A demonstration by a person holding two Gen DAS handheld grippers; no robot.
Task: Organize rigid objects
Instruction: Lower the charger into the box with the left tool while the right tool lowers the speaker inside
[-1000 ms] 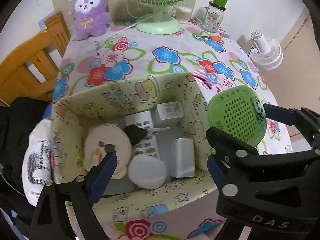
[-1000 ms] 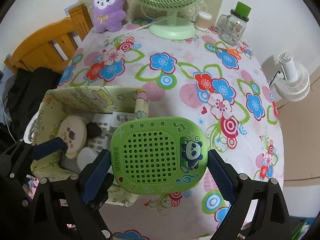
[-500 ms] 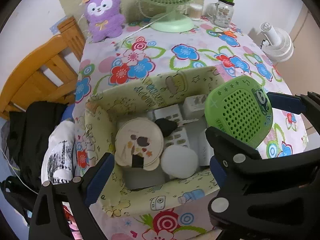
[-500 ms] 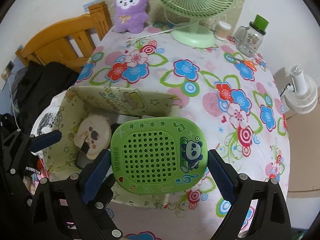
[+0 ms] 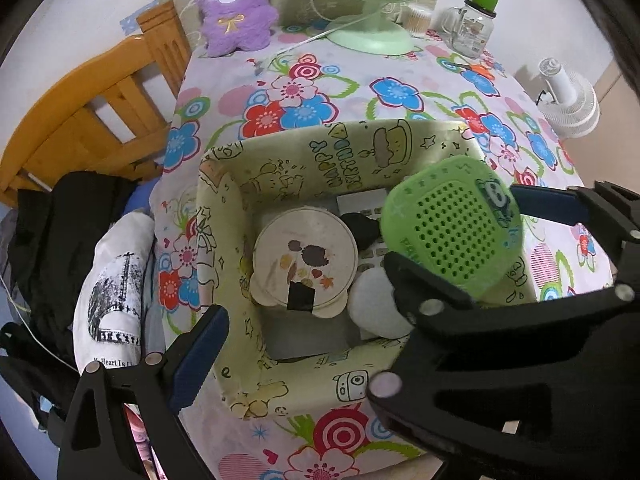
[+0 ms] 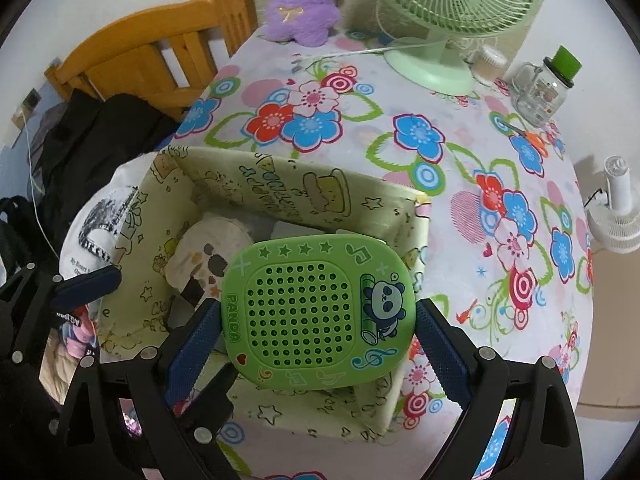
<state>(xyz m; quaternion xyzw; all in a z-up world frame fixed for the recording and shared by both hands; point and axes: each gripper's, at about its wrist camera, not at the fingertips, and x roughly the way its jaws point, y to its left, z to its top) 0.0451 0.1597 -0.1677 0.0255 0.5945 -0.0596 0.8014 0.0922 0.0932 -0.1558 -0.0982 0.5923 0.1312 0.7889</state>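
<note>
1. My right gripper (image 6: pixel 318 320) clamps the green perforated plastic panda case (image 6: pixel 318 314) by its 2 side edges, above the pale-yellow printed fabric box (image 6: pixel 280 190).
2. My left gripper (image 5: pixel 316 344) stands apart, empty, over that box's near wall.

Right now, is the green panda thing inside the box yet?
Not yet. The green panda case is clamped in the right gripper, held above the yellow box, not resting among its contents.

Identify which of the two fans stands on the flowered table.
The large pale green fan, its round base planted on the flowered tablecloth at the far end beside the purple plush. The small white fan stands off the table's right edge, lower down.
</note>
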